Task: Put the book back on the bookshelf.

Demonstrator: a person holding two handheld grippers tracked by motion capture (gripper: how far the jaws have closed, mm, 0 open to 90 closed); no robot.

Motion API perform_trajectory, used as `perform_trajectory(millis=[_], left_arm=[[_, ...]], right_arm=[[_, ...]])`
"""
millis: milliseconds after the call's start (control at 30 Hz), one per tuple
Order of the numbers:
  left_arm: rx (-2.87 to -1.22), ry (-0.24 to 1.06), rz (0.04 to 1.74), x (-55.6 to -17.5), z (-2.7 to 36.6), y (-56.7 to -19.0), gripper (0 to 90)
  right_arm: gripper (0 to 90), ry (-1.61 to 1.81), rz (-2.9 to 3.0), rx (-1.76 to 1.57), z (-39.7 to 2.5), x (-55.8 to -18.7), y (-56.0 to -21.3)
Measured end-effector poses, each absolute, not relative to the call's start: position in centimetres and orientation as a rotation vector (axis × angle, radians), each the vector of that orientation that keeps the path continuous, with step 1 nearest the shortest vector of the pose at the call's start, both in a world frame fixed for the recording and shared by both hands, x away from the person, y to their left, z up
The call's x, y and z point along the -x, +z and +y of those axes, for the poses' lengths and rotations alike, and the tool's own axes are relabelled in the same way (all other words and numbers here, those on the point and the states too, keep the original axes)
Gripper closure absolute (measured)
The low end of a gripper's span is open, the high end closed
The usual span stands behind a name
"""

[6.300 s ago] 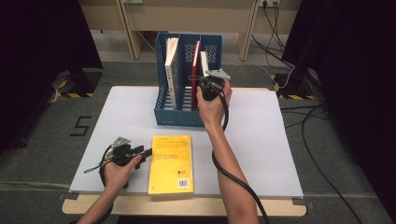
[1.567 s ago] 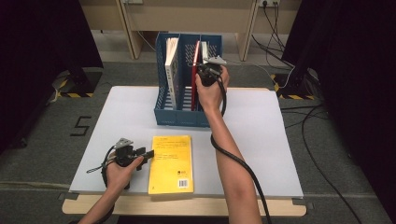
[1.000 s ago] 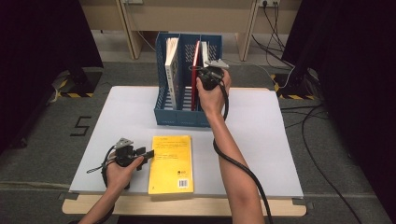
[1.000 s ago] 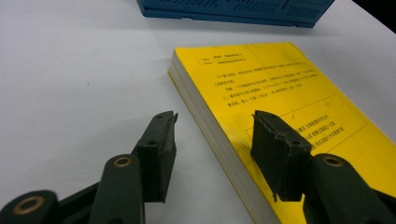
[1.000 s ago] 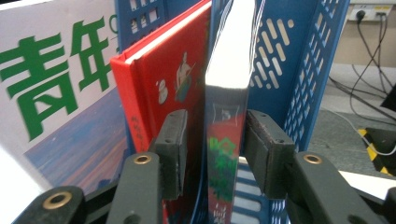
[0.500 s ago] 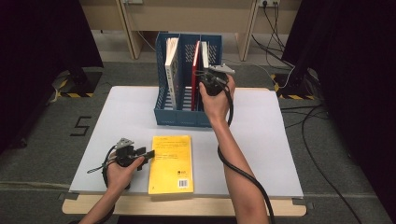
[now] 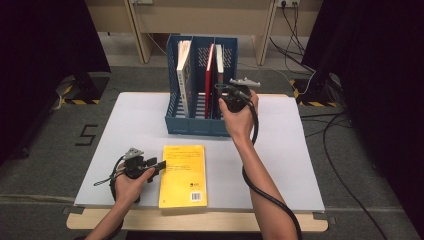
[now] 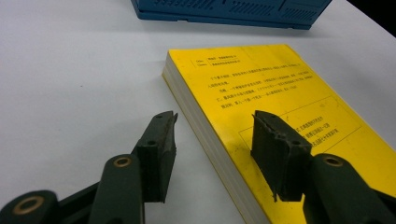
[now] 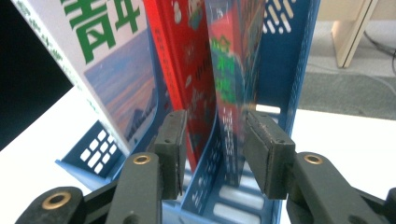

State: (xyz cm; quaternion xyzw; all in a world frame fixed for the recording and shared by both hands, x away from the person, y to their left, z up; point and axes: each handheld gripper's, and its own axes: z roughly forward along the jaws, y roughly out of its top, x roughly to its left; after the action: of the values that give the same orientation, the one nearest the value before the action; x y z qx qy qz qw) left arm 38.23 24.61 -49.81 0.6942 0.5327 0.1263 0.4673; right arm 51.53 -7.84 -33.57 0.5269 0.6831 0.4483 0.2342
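Left gripper (image 8: 215,135) near desk (image 7: 280,165) front edge, jaws wide, straddling left long edge of yellow book (image 8: 280,107) lying flat, not closed on it; book looks thick, moderately heavy, glossy cover likely slippery, pages flex; best hold across that edge, deep bite. Farther back, right gripper (image 9: 212,140) open at blue file rack (image 7: 200,125); jaws flank front edge of glossy thin book (image 9: 231,70) standing in rightmost slot, beside red book (image 9: 180,51); thin, floppy; pinch low near spine.
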Motion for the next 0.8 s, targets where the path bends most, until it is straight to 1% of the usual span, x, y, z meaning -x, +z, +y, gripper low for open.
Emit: perform_trajectory(millis=[267,500,633,800], left_arm=[[-1.698,0.305,1.308,-38.2,24.6,-49.8,48.7],[-1.683,0.300,1.316,-38.4,24.7,-49.6,48.7],[-1.658,0.280,1.318,-38.6,24.7,-49.4,48.7],[-1.644,0.258,1.333,-38.8,24.8,-49.5,49.7]], right_arm=[[59.8,1.215,1.922,-1.461,-8.7,-50.0,-34.2],[59.3,1.212,1.957,-1.491,-9.3,-48.8,-35.4],[59.4,1.215,2.007,-1.512,-9.7,-47.8,-36.9],[59.3,1.195,2.097,-1.567,-10.4,-46.8,-39.6]])
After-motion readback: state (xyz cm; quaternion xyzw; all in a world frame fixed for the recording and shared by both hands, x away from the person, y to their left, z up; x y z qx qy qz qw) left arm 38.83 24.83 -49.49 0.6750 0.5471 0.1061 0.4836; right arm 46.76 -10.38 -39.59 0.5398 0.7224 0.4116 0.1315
